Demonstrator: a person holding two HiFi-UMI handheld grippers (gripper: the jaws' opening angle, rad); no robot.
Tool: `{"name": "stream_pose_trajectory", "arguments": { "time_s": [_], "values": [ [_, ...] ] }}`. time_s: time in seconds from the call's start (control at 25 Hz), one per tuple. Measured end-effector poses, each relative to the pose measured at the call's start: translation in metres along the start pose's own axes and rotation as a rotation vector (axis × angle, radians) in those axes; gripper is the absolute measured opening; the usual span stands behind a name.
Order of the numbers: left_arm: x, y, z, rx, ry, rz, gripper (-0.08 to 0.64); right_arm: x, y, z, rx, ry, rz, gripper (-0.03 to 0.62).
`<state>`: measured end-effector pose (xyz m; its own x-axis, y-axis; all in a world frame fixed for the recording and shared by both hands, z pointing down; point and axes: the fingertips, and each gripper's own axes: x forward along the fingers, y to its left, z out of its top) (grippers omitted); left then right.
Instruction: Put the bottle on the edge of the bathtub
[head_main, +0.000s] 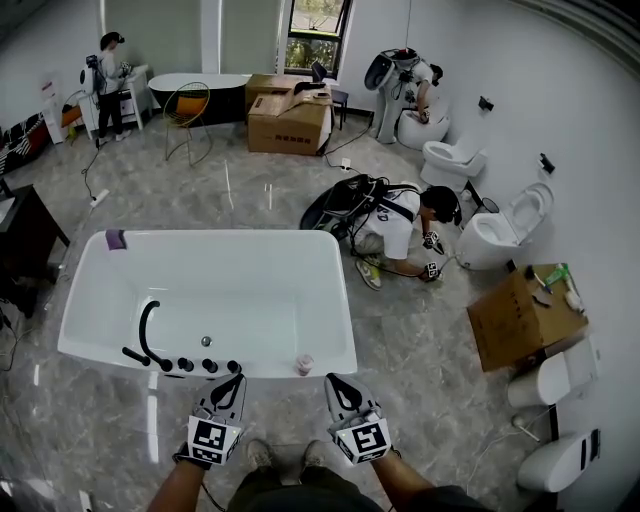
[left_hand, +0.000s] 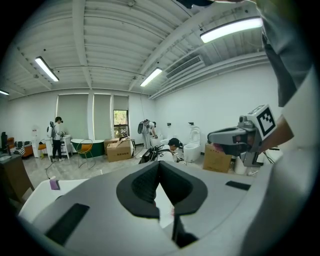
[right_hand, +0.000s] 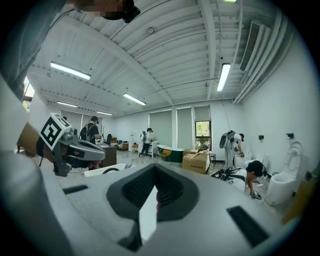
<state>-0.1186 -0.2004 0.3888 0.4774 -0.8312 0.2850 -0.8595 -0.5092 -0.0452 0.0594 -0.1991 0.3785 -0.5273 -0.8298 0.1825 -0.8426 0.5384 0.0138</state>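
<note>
A small pink bottle (head_main: 304, 365) stands upright on the near rim of the white bathtub (head_main: 343, 300), towards its right corner. My left gripper (head_main: 236, 381) hovers just in front of that rim, left of the bottle, jaws together and empty. On the bottle's right, my right gripper (head_main: 335, 383) is also shut with nothing in it. Neither gripper touches the bottle. In the left gripper view the jaws (left_hand: 159, 165) meet at their tips. The right gripper view shows its jaws (right_hand: 154, 167) closed, a sliver of pink (right_hand: 158, 197) behind them.
A black faucet (head_main: 148, 330) with knobs runs along the near rim at left, and a purple item (head_main: 116, 239) sits on the far left corner. A person (head_main: 400, 225) crouches right of the tub. A cardboard box (head_main: 520, 315) and toilets (head_main: 500, 230) stand at right.
</note>
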Motion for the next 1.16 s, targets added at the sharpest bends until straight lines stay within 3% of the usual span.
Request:
{"name": "stream_pose_trajectory", "arguments": {
  "time_s": [1.16],
  "values": [
    [-0.012,-0.009,0.008,0.02,-0.014,0.023,0.0,-0.015,-0.001,0.006,-0.01,-0.007,0.028,0.0]
  ]
}}
